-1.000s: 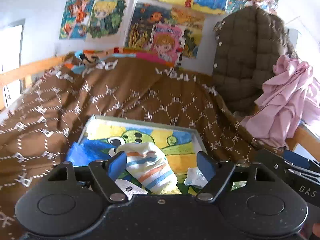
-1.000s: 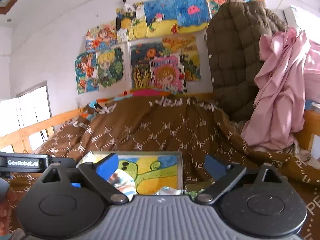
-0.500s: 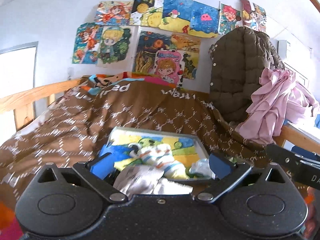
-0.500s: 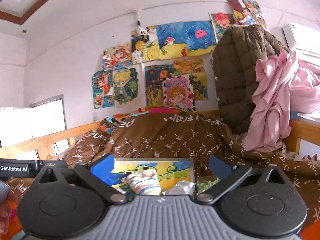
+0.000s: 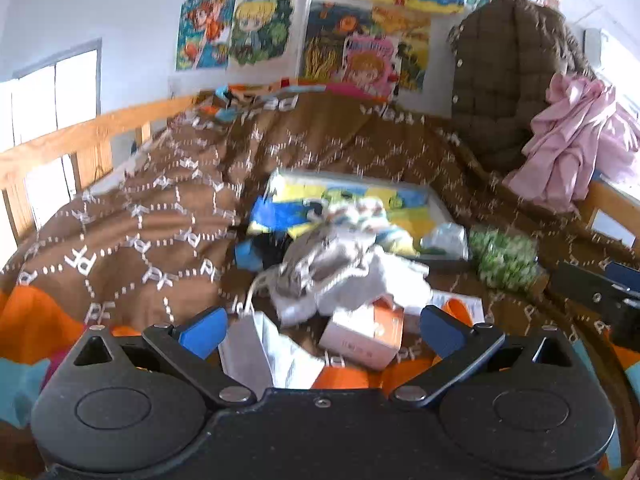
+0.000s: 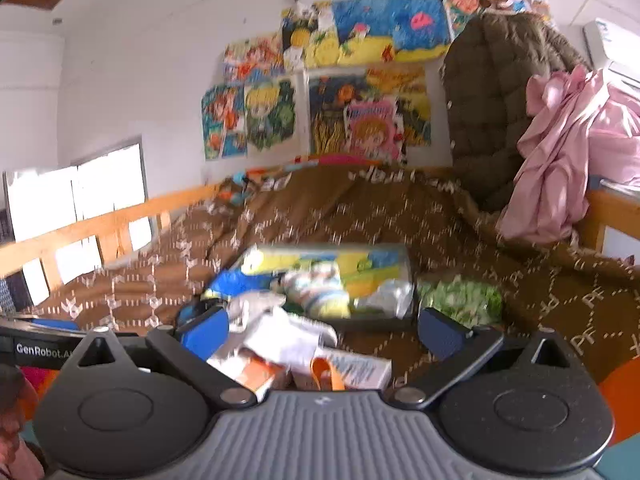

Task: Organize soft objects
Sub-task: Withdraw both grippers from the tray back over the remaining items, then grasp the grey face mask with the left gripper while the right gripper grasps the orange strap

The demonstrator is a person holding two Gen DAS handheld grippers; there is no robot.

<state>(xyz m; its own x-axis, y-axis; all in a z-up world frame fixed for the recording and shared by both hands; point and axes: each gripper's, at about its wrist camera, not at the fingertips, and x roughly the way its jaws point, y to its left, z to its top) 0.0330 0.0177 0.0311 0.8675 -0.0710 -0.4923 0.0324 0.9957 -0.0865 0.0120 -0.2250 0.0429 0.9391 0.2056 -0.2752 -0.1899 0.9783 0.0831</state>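
Note:
A shallow tray (image 5: 438,205) with a colourful picture bottom lies on the brown bedspread; a striped sock (image 5: 376,220) rests in it. In front of the tray lies a heap of grey-white cloth (image 5: 340,268) beside small pink-white boxes (image 5: 362,334). My left gripper (image 5: 320,330) is open and empty, held back from and above the heap. My right gripper (image 6: 322,330) is open and empty, also short of the heap (image 6: 280,328). The tray (image 6: 408,268) and sock (image 6: 320,292) show beyond it.
A green patterned bundle (image 5: 504,254) lies right of the tray. A crumpled clear wrapper (image 5: 446,236) sits in the tray's near corner. A wooden rail (image 5: 80,136) runs along the left. A brown quilted coat (image 5: 504,80) and pink cloth (image 5: 572,140) hang at the right.
Both grippers have pulled back and risen from the tray. The grey-white heap and boxes in front of it have come into view. The striped sock stays in the tray.

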